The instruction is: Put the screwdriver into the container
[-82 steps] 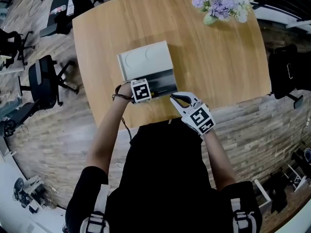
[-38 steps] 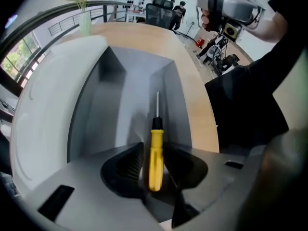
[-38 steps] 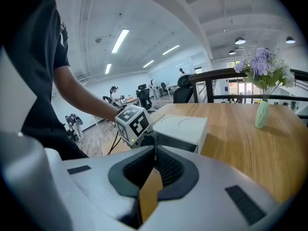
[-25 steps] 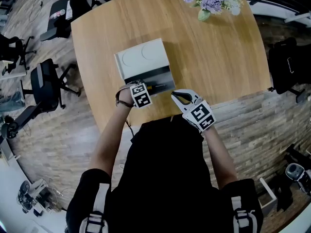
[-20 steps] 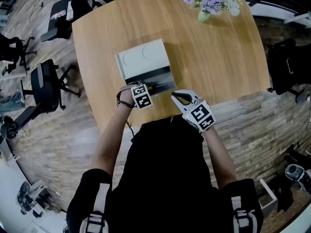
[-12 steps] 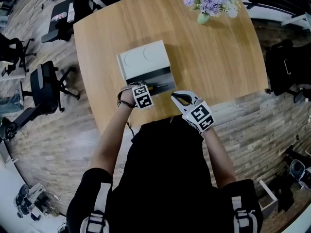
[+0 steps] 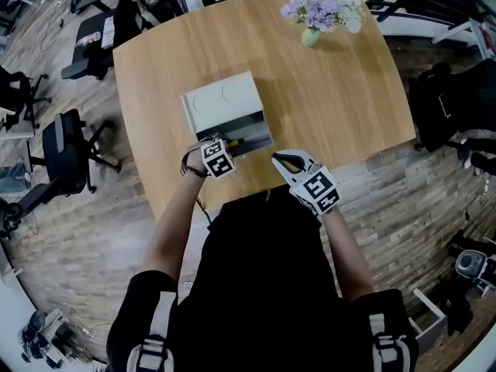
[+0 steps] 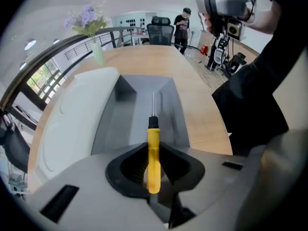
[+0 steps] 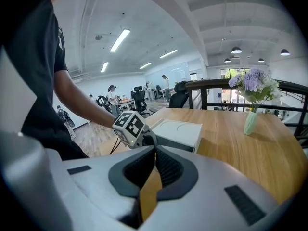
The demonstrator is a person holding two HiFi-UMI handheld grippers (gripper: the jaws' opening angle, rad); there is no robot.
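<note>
While the screwdriver (image 8: pixel 153 137) is pinched by its handle in the left claw (image 8: pixel 153 149), tip over the open container (image 8: pixel 111 113) just ahead, placement is in hand; lowering, then release, is needed. Right claw (image 9: pixel 154 151) is pressed together, empty.

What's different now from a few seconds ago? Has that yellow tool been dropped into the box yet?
Not much. The left gripper has tilted and drawn back slightly toward the person. Nothing was let go: its jaws still grip the screwdriver by its yellow handle, shaft pointing into the open container. The right gripper, shut and empty, and the container stayed roughly where they were.
</note>
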